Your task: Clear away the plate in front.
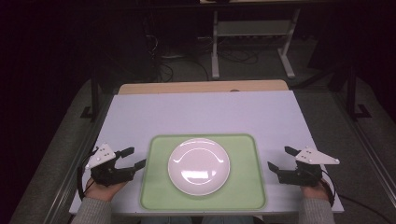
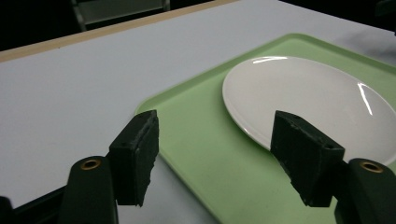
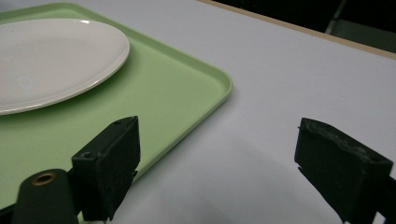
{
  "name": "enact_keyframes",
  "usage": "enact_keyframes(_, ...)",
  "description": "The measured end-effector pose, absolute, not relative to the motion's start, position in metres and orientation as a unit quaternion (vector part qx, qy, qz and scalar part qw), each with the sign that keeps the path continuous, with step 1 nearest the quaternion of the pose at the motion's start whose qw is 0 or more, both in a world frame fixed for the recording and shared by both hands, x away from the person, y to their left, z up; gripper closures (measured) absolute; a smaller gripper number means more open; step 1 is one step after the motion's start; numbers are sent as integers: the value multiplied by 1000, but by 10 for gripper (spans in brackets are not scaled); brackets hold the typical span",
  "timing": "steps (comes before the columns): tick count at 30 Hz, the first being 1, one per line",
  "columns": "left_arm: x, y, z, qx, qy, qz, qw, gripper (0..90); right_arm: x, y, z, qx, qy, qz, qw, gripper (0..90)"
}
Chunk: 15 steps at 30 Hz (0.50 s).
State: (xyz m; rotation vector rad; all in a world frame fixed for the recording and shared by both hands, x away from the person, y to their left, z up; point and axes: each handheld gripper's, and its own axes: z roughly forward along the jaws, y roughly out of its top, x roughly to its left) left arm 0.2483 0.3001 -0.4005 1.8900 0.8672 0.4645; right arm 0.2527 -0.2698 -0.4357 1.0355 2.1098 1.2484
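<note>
Resting centred on a pale green rectangular plastic tray (image 1: 245,186), round white glossy plate (image 1: 199,165); left gripper (image 1: 132,157) at its 9 o'clock, right gripper (image 1: 279,158) at 3, jaws apart, nothing between them, on the white surface (image 1: 201,112)

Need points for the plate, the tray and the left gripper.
plate (image 1: 199,165), high view, middle of its white face.
tray (image 1: 154,186), high view, bare green floor left of the plate.
left gripper (image 1: 132,157), high view, gap midway between its open fingertips.
</note>
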Motion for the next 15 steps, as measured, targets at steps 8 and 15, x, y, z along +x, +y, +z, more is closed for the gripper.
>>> enact_keyframes(8,240,311,-407,773,364,200,479,296,252,-270,-434,376,771,458,235,133)
enact_keyframes(15,239,315,-415,786,357,209,460,294,250,-271,-433,373,768,464,235,133)
